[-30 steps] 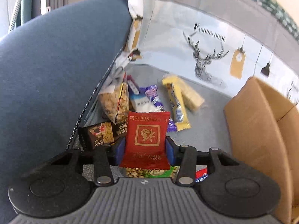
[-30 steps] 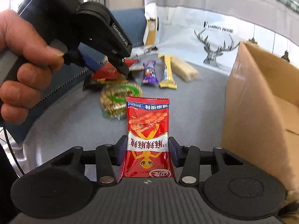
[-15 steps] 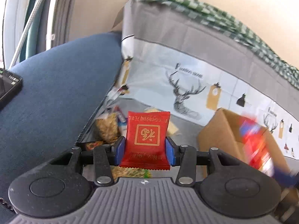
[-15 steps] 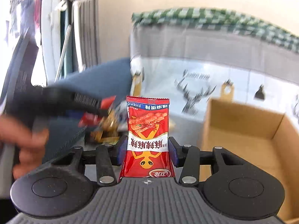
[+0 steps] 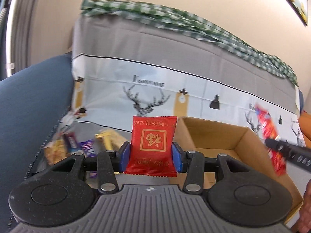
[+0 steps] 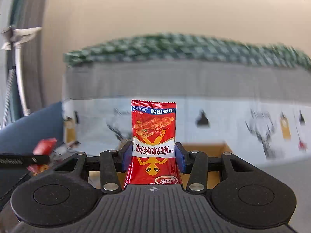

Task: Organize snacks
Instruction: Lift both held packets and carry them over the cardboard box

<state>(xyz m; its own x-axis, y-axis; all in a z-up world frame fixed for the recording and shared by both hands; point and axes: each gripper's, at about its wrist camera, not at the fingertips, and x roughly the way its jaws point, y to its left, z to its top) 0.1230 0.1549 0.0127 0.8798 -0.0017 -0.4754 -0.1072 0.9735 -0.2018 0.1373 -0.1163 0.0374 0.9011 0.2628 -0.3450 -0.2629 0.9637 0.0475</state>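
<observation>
My left gripper [image 5: 150, 156] is shut on a small red packet with gold characters [image 5: 153, 143], held in the air. My right gripper [image 6: 153, 156] is shut on a tall red spicy-strip packet [image 6: 153, 136], also in the air. An open cardboard box [image 5: 241, 136] stands on the sofa seat, right of the left gripper and below it. The right gripper with its packet [image 5: 269, 134] shows blurred above the box's right side. Several loose snacks [image 5: 87, 145] lie on the seat at the left. The box's far edge [image 6: 206, 145] shows behind the right gripper.
A blue sofa arm [image 5: 33, 104] rises at the left. A deer-print cover [image 5: 147, 99] drapes the sofa back, with a green checked cloth [image 5: 175, 21] on top. The left gripper [image 6: 25, 159] shows at the left of the right wrist view.
Both grippers have lifted up off the seat with their packets and moved toward the box. The snack pile now lies lower and further away at the left.
</observation>
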